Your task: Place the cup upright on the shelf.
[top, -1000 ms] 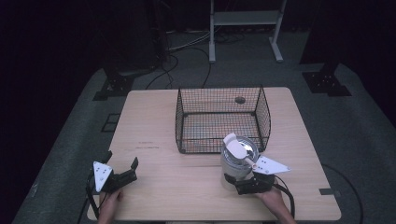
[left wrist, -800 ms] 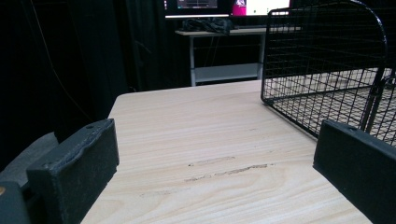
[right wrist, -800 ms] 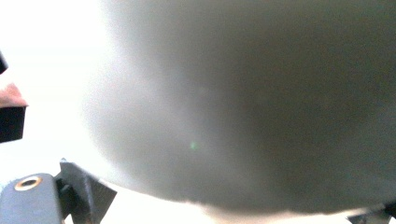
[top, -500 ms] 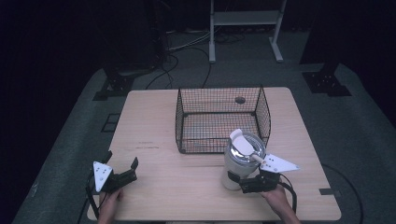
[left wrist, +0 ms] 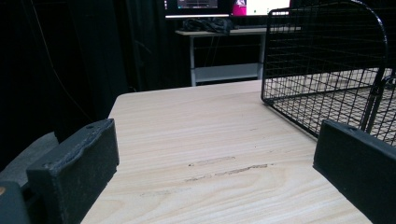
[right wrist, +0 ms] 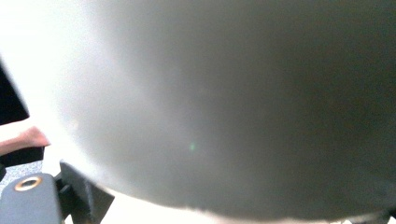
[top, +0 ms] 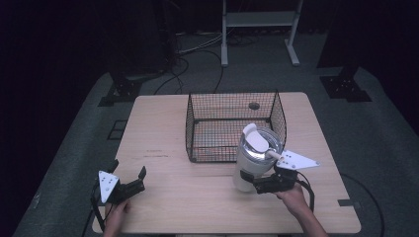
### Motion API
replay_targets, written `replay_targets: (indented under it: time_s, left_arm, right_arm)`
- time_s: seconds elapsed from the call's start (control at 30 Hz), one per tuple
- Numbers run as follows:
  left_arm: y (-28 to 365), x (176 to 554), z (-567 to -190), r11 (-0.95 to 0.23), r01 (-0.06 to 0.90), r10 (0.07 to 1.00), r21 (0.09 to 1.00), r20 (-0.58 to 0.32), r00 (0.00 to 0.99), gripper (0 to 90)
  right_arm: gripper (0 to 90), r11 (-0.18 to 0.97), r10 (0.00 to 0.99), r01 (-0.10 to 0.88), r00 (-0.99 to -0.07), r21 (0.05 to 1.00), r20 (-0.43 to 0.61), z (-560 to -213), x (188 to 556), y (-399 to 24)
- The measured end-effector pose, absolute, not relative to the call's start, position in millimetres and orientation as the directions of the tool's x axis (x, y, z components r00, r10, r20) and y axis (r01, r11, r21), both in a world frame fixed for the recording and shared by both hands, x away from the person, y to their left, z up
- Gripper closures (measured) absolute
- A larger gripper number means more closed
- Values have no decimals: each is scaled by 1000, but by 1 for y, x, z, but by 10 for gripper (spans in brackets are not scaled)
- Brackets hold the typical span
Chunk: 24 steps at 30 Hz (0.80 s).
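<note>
Right gripper (top: 257,183) is clamping the lower body of a white lidded tumbler (top: 254,158), jaws closed on its wall; the tumbler is standing upright, just in front of the wire basket's (top: 232,123) near right corner. Its pale wall is looming close in the right gripper view. Left gripper (top: 129,183) is resting at the wooden table's (top: 197,192) near left, jaws spread wide, holding nothing.

The right gripper (top: 257,182) raised the white tumbler (top: 254,160) and carried it toward the wire basket (top: 232,123); it seemed clear of the table (top: 197,197), though the view was poor.
</note>
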<state>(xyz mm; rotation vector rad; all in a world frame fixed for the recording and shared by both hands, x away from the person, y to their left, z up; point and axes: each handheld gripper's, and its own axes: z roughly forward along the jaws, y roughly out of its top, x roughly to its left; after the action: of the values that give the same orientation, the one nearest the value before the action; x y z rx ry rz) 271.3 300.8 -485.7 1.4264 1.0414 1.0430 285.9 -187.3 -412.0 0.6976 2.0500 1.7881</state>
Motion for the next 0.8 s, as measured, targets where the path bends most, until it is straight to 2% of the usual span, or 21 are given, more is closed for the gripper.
replay_targets:
  time_s: [0.8]
  left_arm:
    - [301, 272, -486, -79, 64, 968, 995, 61, 245, 0]
  right_arm:
    - [90, 70, 536, 95, -843, 993, 43, -355, 315, -169]
